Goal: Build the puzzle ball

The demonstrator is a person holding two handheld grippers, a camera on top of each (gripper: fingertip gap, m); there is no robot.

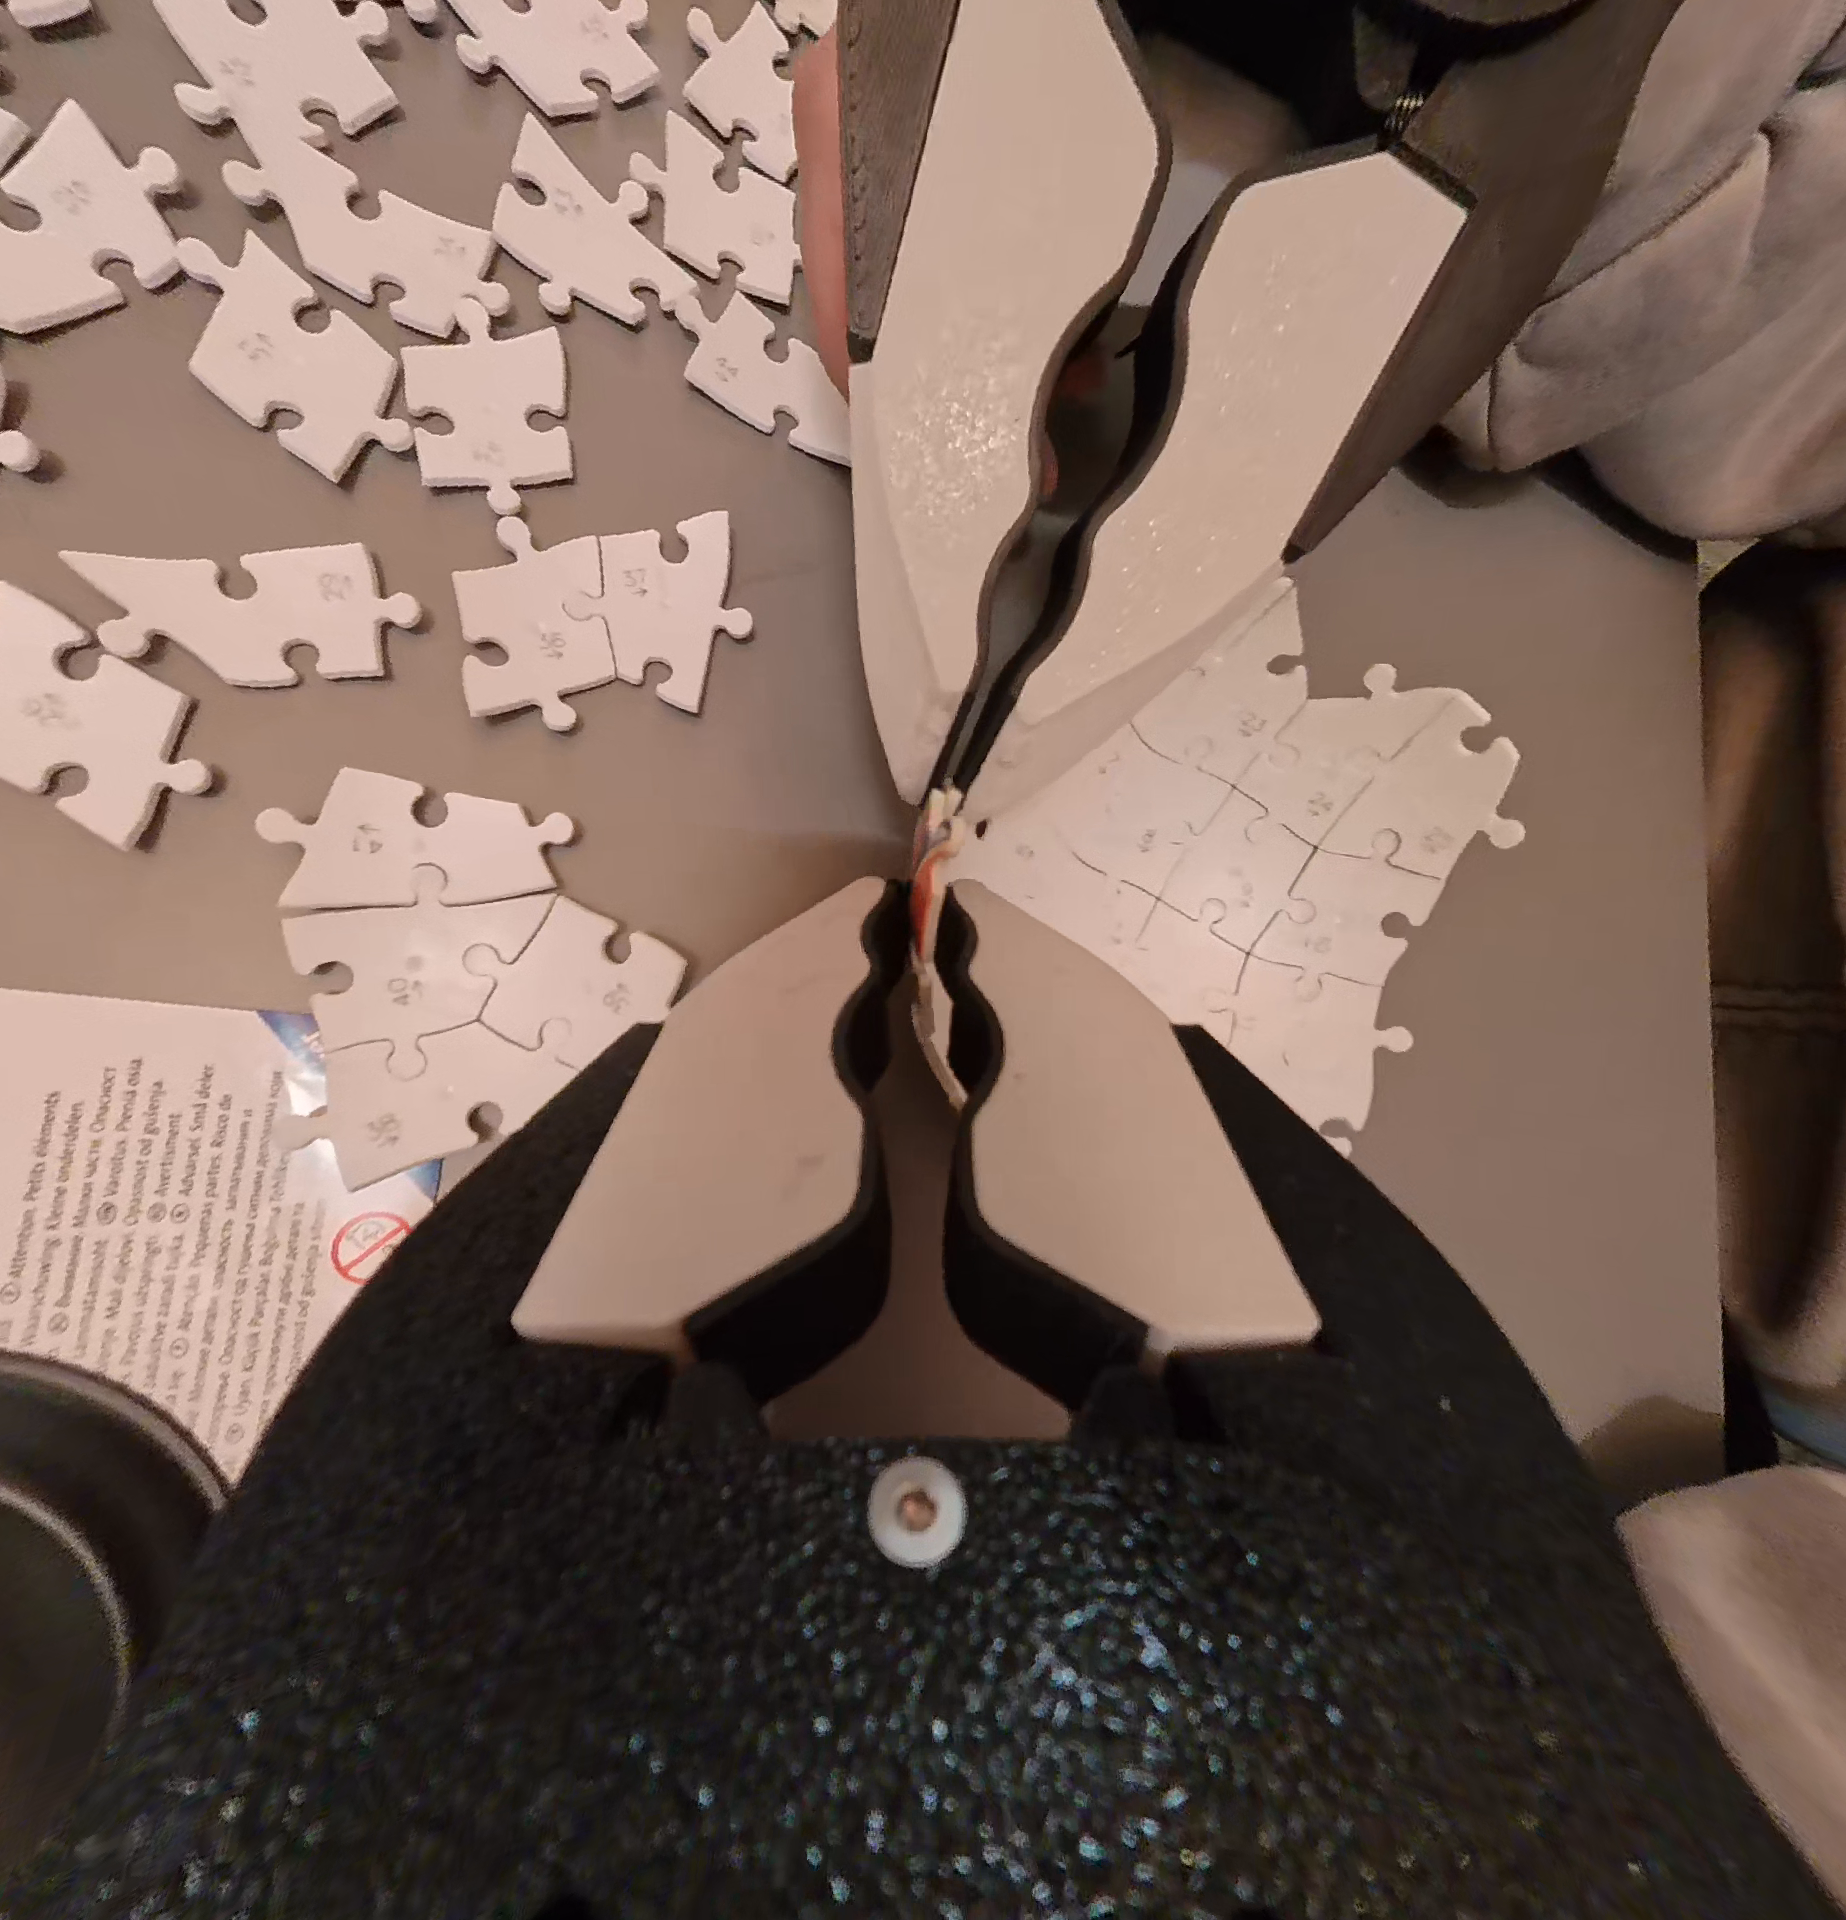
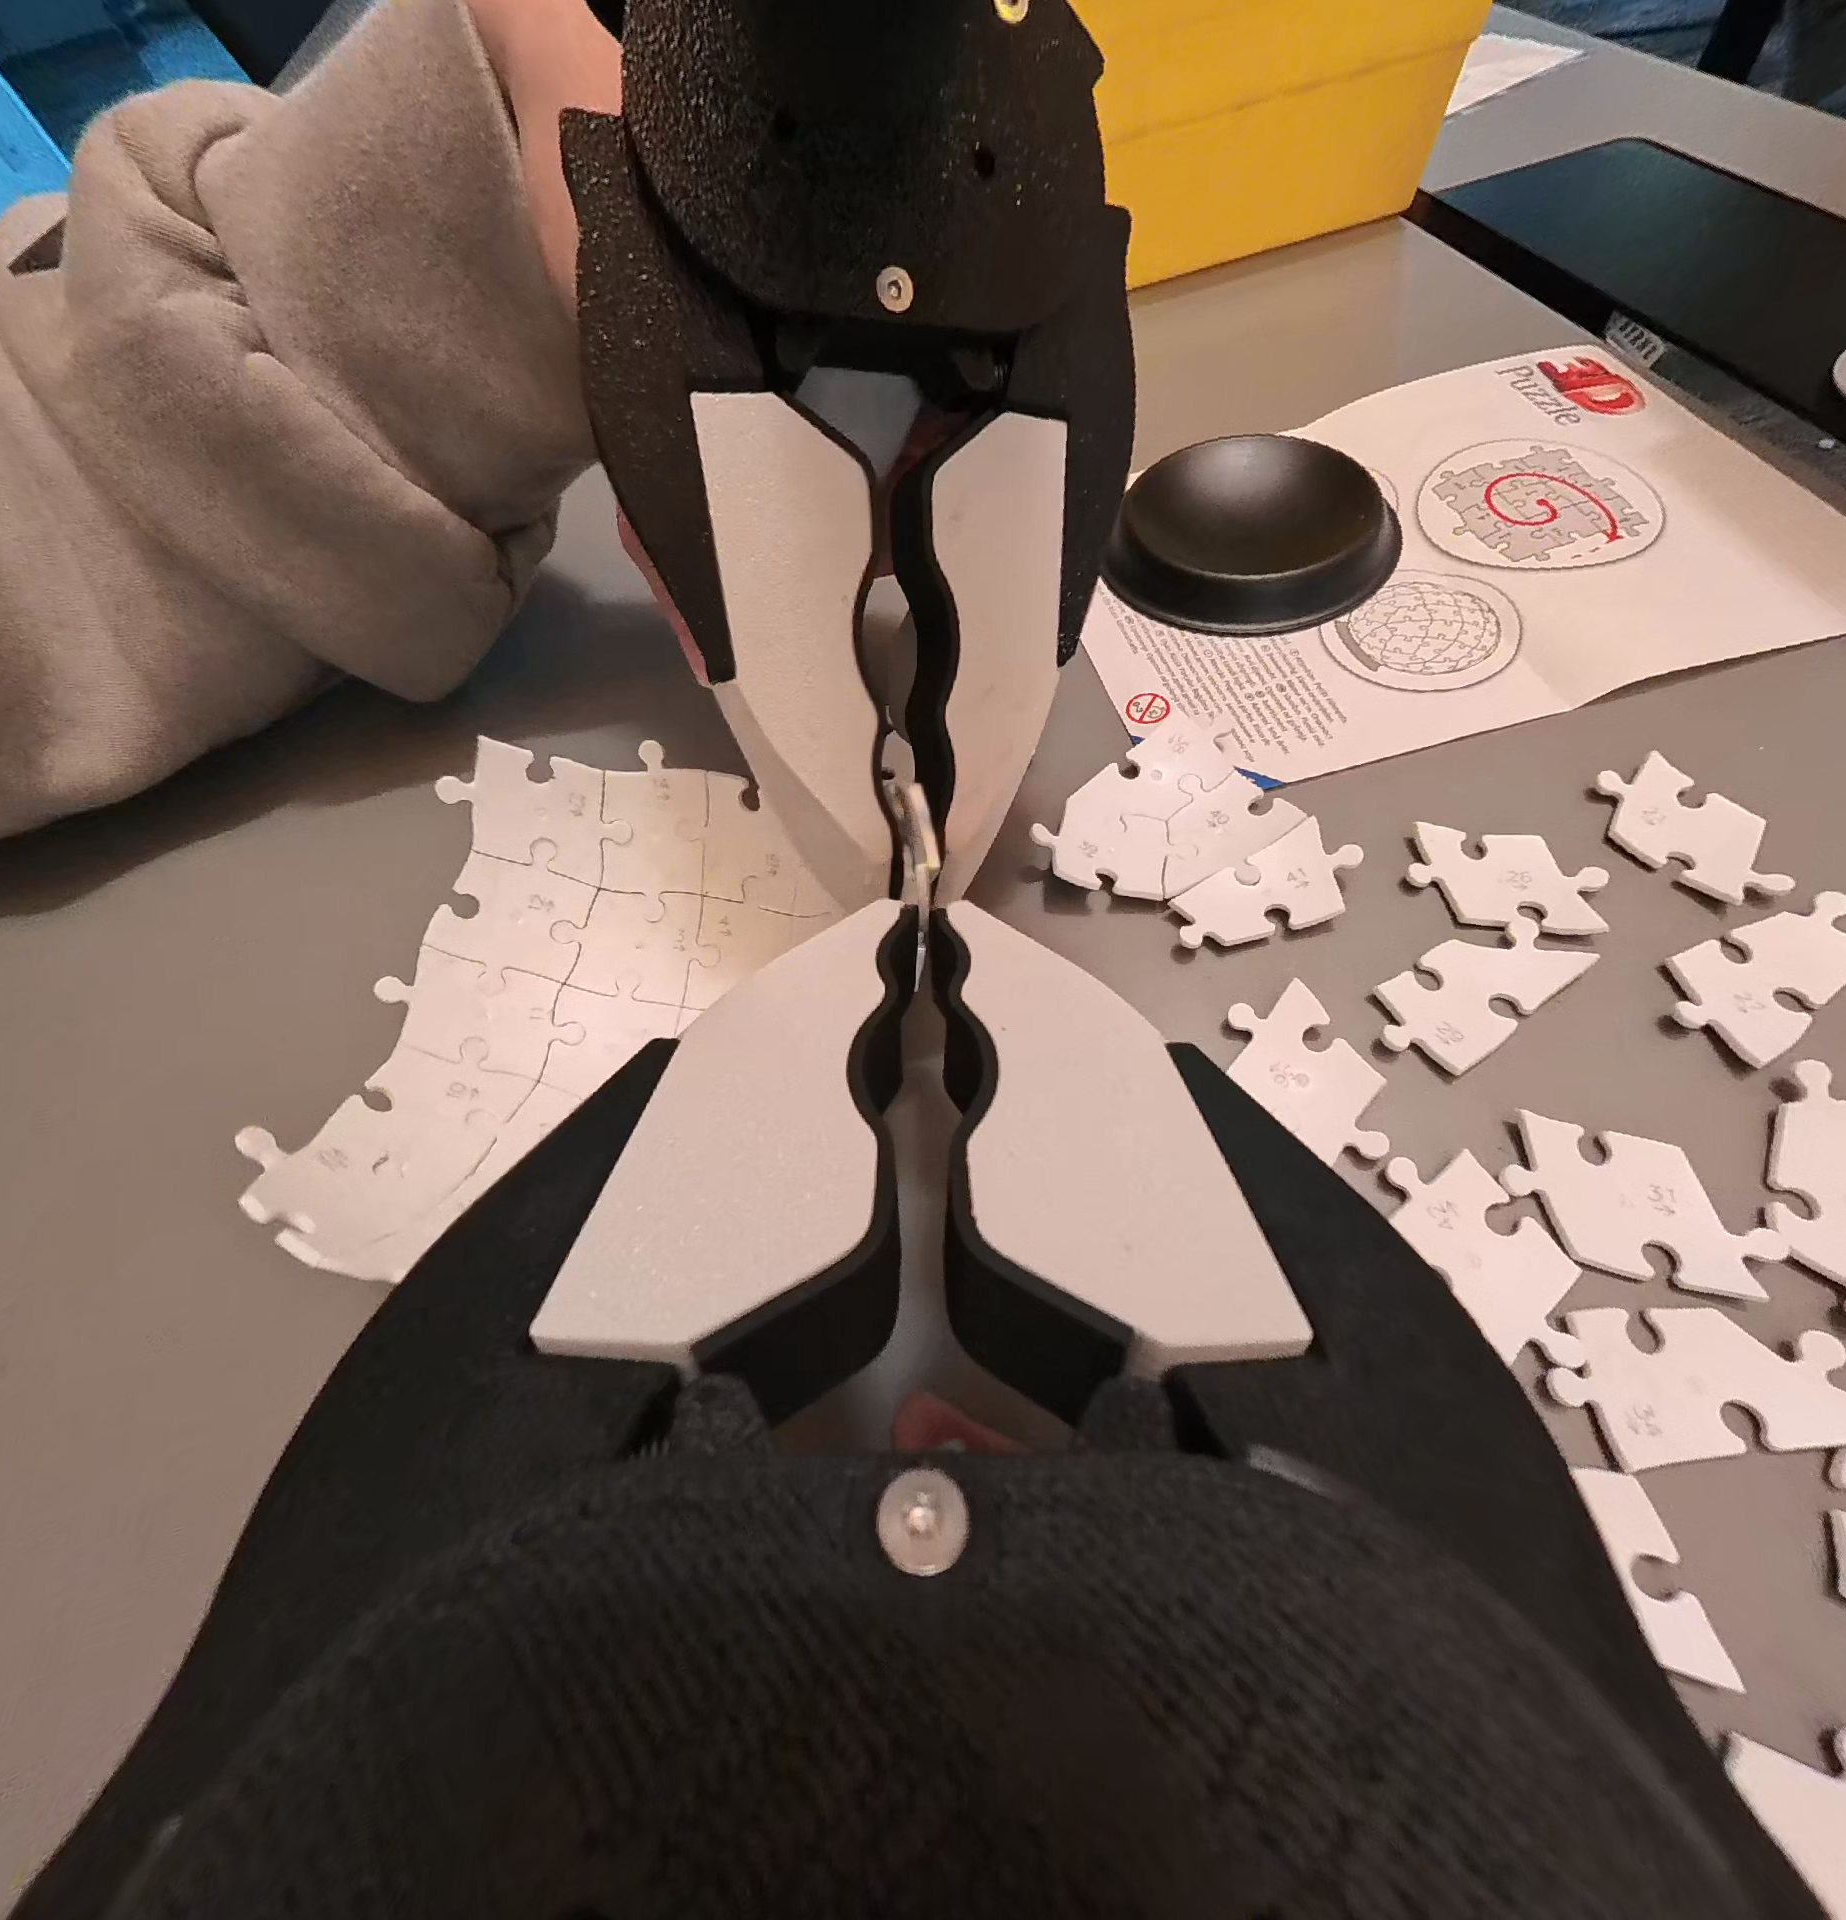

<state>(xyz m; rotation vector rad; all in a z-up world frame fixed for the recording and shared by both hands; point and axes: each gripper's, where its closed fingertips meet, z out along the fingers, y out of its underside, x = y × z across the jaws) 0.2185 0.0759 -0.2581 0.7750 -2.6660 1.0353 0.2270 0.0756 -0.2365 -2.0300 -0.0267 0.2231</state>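
Note:
My left gripper (image 1: 924,909) and right gripper (image 2: 924,920) meet tip to tip above the grey table (image 2: 119,1455). Each is shut on a thin white puzzle piece seen edge-on, with a coloured face (image 1: 934,997) (image 2: 914,831). I cannot tell whether the pieces are joined. In the left wrist view the right gripper (image 1: 945,790) comes in from the top. In the right wrist view the left gripper (image 2: 914,873) does the same. A curved assembled section (image 1: 1293,862) (image 2: 545,935) lies face down under the tips. A small joined group (image 1: 451,977) (image 2: 1199,842) lies beside them.
Several loose white pieces (image 1: 295,374) (image 2: 1646,1205) are scattered on one side. A leaflet (image 2: 1521,571) (image 1: 88,1143) carries a black round stand (image 2: 1246,540). A yellow box (image 2: 1283,125) stands behind. A person's grey sleeve (image 2: 223,416) rests on the table by the assembled section. Only a small space, under 4 cm, lies between the two pairs of fingers.

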